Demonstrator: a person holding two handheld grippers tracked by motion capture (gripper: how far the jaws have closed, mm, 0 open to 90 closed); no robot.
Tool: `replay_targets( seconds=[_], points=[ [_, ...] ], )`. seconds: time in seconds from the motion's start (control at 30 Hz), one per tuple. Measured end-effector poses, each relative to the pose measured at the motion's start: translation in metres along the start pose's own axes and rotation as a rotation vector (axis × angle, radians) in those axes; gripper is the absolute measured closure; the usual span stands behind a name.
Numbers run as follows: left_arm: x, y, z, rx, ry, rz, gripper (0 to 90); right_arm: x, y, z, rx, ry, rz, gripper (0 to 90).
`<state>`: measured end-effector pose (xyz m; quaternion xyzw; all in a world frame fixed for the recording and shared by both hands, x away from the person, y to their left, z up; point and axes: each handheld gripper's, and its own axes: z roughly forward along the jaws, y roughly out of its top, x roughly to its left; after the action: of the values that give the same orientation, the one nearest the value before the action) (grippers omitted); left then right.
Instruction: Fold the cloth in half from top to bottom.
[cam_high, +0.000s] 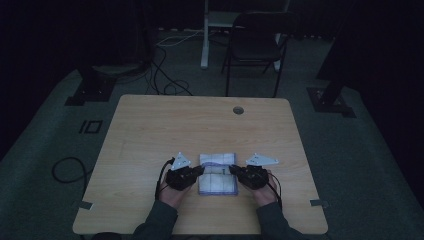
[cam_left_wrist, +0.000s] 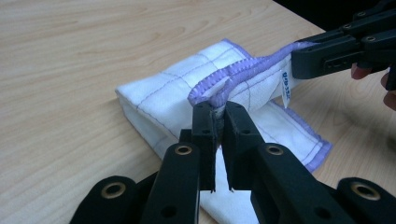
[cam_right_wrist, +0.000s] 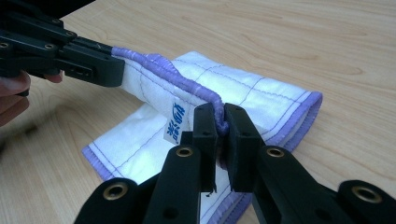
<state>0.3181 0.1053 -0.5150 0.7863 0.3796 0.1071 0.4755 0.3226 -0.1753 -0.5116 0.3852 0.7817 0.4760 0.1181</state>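
Both clamped on cloth (cam_high: 217, 174) edge: L gripper (cam_high: 199, 170) at 9 o'clock, R gripper (cam_high: 234, 170) at 3. Could slip out if pulled too hard or lifted uneven

White folded cloth (cam_left_wrist: 187, 88) with purple stitched edges and grid lines lies on the table, one edge lifted

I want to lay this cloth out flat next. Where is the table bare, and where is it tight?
The table is bare from the cloth to the far edge, apart from the cable hole. Bare strips also lie outside the left gripper and right gripper. It is crowded between the two grippers, both clamped on the cloth's purple hem.
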Motion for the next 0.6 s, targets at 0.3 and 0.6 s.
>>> replay_targets(
  seconds=[0.3,0.6],
  points=[
    [0.005,0.001,-0.013,-0.049,0.027,-0.019,81.0,0.002,-0.006,0.001,0.02,0.009,0.006,84.4],
    [0.016,0.009,-0.004,-0.036,0.038,-0.047,80.3,0.006,-0.011,0.001,0.042,0.009,-0.003,83.4]
  ],
)
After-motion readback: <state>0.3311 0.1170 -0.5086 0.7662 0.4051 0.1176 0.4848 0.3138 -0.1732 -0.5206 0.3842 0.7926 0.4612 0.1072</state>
